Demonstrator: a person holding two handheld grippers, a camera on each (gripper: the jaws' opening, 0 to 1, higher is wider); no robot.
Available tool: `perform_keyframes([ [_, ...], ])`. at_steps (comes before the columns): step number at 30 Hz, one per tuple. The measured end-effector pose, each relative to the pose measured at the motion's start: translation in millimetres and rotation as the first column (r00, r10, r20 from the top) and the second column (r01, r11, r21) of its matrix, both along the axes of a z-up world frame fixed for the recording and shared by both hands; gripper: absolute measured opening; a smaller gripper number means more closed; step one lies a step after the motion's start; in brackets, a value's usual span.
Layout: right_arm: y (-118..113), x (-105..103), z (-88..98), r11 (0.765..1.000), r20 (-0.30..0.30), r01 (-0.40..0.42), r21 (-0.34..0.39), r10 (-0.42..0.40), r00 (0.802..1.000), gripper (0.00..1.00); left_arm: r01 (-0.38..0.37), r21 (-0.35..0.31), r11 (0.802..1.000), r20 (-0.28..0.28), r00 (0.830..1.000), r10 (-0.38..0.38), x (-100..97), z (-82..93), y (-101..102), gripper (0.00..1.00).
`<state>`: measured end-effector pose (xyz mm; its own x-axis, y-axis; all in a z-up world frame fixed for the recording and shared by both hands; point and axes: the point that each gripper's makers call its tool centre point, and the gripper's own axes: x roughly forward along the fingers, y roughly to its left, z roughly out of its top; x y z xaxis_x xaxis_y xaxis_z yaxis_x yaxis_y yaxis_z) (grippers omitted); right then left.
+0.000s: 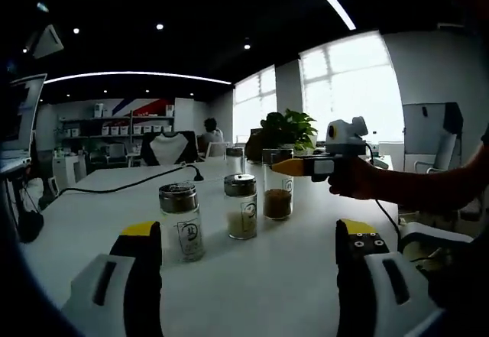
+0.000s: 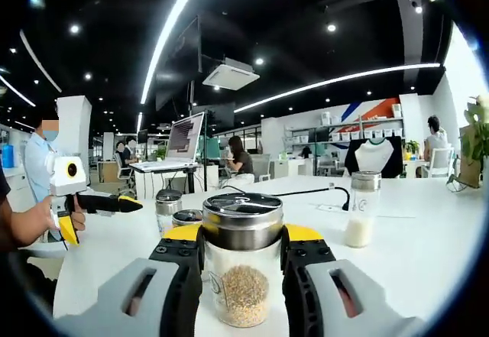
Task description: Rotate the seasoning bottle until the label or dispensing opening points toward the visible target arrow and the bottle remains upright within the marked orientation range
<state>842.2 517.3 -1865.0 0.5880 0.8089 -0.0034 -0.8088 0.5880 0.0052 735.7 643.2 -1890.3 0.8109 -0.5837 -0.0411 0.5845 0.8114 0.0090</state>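
- The seasoning bottle you are working on sits low in the middle of the right gripper view, upright on the white surface, with brown granules in its lower part and a metal cap on top.
- Your right tongs are closed around that bottle just under the cap, a jaw pressing on each side. In the left gripper view the same bottle stands right of centre, with the right tongs reaching in from the right edge.
- Your left tongs are spread wide and hold nothing, low in the left gripper view; from the other side they appear at the left edge.
- I cannot make out any target arrow or marked range on the surface, so you may have no clear stopping point for the turn.
- In my judgement the grip is high on the glass; a quick twist could tip the bottle or let it slip in the jaws.
- A wide swing could knock the neighbouring bottles, which stand near.
- Count in the left gripper view: three capped bottles in a row — a left bottle, a middle bottle with pale contents, and yours.
- One potted plant stands behind, and one black cable crosses the surface.
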Motion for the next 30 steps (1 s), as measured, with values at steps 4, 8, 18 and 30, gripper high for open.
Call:
perform_keyframes([
  [4,0.5,0.1,-0.4,1.000,0.012,-0.001,-0.014,0.001,1.000,0.37,0.000,-0.001,1.000,-0.014,1.000,0.000,0.2,-1.7,1.6,1.00],
  [8,-1.7,-4.0,-1.4,1.000,0.013,0.004,-0.020,-0.003,1.000,0.37,-0.005,0.007,1.000,-0.017,1.000,0.005,0.7,-2.8,4.1,1.00],
  [18,-4.8,-2.9,-1.0,1.000,0.017,0.011,-0.020,-0.011,1.000,0.37,-0.009,0.007,1.000,-0.021,1.000,0.009,0.5,-3.6,4.8,1.00],
  [30,-5.0,-3.5,-0.6,0.999,0.023,0.025,-0.022,-0.024,0.999,0.38,-0.015,0.014,1.000,-0.025,1.000,0.016,0.7,-3.6,7.3,1.00],
])
